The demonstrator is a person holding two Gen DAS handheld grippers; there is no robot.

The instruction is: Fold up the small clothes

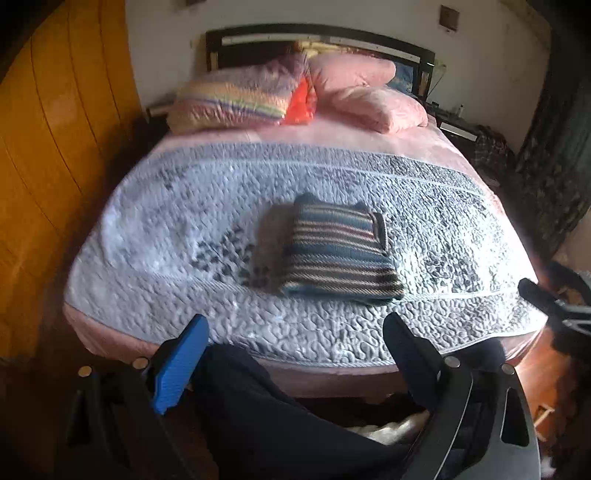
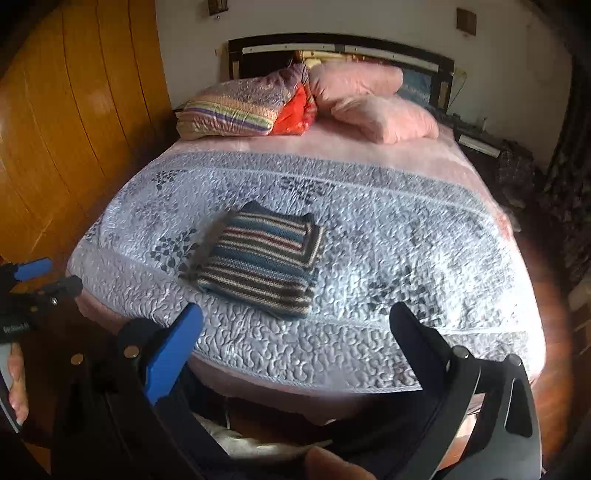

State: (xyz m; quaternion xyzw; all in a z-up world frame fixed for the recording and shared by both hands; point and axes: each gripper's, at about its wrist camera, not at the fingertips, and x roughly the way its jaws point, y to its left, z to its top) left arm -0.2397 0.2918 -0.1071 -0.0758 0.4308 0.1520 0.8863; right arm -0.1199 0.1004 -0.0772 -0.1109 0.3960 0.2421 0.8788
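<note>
Left gripper (image 1: 295,332): jaws spread wide, nothing between them, held level off the foot of the bed above a dark trouser leg (image 1: 266,413). Right gripper (image 2: 295,325): likewise parted and empty, aimed forward over the bed's near edge. Striped knitted garment (image 1: 338,247): folded into a compact rectangle, lying flat on the grey quilted bedspread (image 1: 166,236) near its foot end, apart from both grippers. Its long axis runs toward the headboard, stripes crosswise. Pink pillows (image 1: 373,96) and a striped folded quilt (image 1: 236,96) lie beyond, against the headboard (image 1: 317,33).
</note>
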